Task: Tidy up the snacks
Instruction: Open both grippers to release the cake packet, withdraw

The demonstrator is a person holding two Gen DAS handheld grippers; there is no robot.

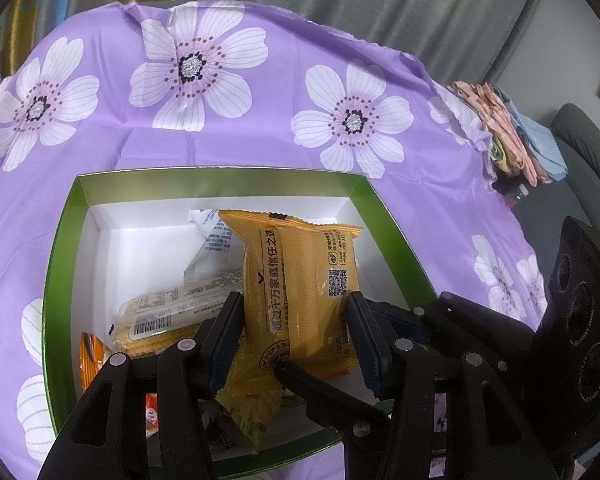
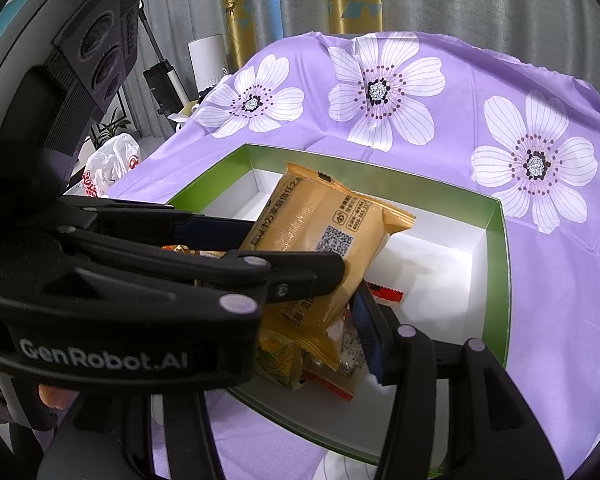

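1. The orange snack packet (image 1: 300,280) was held tilted just above the open green box (image 1: 220,172), its far end up over the white inside and its near end low over the other snacks
2. The left hand-held gripper (image 1: 294,312) had the packet by its long sides, jaws about half apart and both ribbed pads against the wrapper
3. The right hand-held gripper (image 2: 308,312) was at the packet's near end: one pad lay against the wrapper, the other finger was hidden behind the left one, so whether it was gripping could not be told
4. Already lying in the box were a biscuit pack (image 1: 160,320), a white sachet (image 1: 212,248), an orange wrapper (image 1: 90,360), a yellow-green packet (image 2: 278,360) and a red wrapper (image 2: 386,292), loose and overlapping rather than in rows
5. Judged from that, the gathering looked mostly done: no snack showed on the purple flowered cloth (image 1: 260,128) over the desk, and what was left was to set this packet down and perhaps tidy the heap
6. Writing on the held packet read "超过千万家庭信任之选" down its seam, with a QR code beside it and "180天" near the lower edge; the finer print was too small to read
7. The biscuit pack carried a barcode on a pale label, its text unreadable
8. The left tool's arm bore "GenRobot.AI" in white
9. A white plastic bag (image 2: 112,164) beyond the desk had red lettering, only partly visible
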